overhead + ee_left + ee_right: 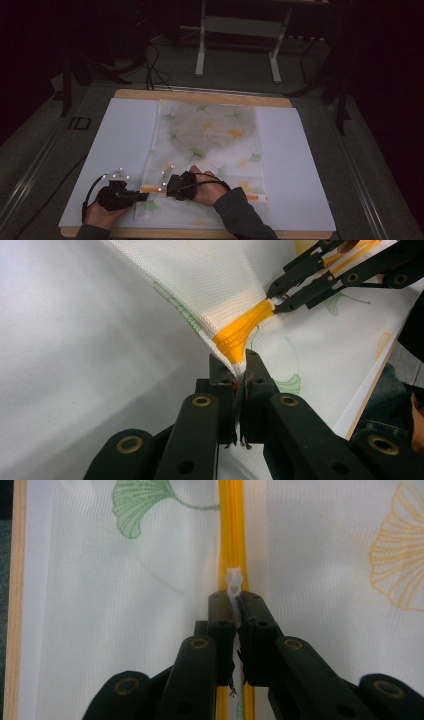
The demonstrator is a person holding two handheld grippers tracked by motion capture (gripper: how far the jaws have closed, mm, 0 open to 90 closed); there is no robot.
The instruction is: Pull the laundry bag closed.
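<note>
High view: one mesh bag point(210, 135) printed with ginkgo leaves lies on one white sheet point(300, 165) over the table; two grippers, left gripper point(142, 196) and right gripper point(167, 184), meet at its near end.

Left gripper view: its two jaws pinch the bag's corner at the one yellow zipper point(240, 332).

Right gripper view: two jaws clamp one white zipper pull point(234, 582).

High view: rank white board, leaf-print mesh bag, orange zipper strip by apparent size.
1. White board, largest.
2. Leaf-print mesh bag, lying on it.
3. Orange zipper strip, a thin band across the bag's near end.
</note>
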